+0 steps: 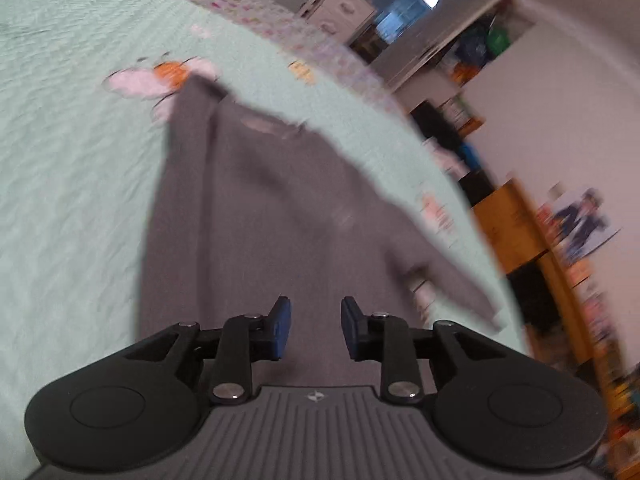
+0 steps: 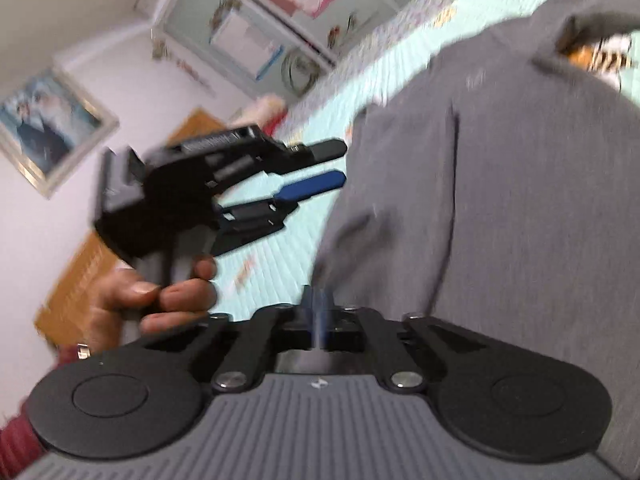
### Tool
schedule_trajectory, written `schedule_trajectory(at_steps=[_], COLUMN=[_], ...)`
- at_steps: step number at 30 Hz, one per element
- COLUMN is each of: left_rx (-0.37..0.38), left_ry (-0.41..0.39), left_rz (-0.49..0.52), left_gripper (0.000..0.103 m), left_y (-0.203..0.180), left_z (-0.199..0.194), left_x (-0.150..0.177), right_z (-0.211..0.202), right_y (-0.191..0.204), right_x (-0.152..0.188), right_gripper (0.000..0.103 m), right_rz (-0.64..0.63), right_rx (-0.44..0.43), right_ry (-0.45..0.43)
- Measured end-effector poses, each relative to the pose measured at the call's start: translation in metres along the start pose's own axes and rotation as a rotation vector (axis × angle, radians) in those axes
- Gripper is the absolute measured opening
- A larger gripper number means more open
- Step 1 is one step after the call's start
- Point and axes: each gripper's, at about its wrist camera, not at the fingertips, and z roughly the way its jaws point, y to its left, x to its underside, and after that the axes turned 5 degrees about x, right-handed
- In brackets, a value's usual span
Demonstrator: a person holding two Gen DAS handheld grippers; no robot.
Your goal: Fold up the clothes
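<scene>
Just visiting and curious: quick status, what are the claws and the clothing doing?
Left claw open, empty, over grey sweatshirt. Right claw shut, nothing visibly gripped. Sweatshirt lies on mint bedspread. Nothing in the way.

Sweater [image 1: 256,208] lies on the quilt [image 1: 72,184], on the bed. Left gripper [image 1: 316,326] over its near edge, nothing between the fingers. Right wrist view: left gripper [image 2: 340,166] left of the sweater [image 2: 500,200], right gripper [image 2: 318,320] at its near edge. Shelves [image 1: 420,12] behind the bed.

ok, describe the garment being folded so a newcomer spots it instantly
Find the bed with the pale green quilt. Spread across it lies the grey sweatshirt, in front of both grippers. It is the only plain dark thing there; the quilt's cartoon patches are small, pink and orange.
</scene>
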Motion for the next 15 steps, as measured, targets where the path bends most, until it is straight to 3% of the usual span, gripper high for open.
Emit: schedule_trajectory(at_steps=[2, 7, 9, 11, 13, 15], left_rx=[-0.031, 0.004, 0.01, 0.023, 0.027, -0.003], left_ry=[-0.001, -0.034, -0.037, -0.054, -0.078, -0.044], left_rz=[-0.001, -0.059, -0.106, -0.118, -0.095, -0.065], left_gripper=[0.019, 0.019, 0.019, 0.023, 0.028, 0.035], left_y=[0.012, 0.026, 0.027, 0.021, 0.015, 0.01], left_z=[0.004, -0.001, -0.005, -0.017, -0.029, -0.03], left_x=[0.021, 0.032, 0.03, 0.027, 0.029, 0.036], right_z=[0.015, 0.013, 0.011, 0.004, -0.002, 0.006], right_y=[-0.008, -0.003, -0.002, 0.002, 0.015, 0.011], right_x=[0.014, 0.015, 0.007, 0.002, -0.005, -0.002], right_gripper=[0.0, 0.0, 0.0, 0.006, 0.006, 0.006], right_rz=[-0.021, -0.132, -0.115, -0.1, -0.119, -0.113], right_rx=[0.051, 0.057, 0.07, 0.071, 0.043, 0.091], right_ry=[0.094, 0.111, 0.134, 0.136, 0.083, 0.099])
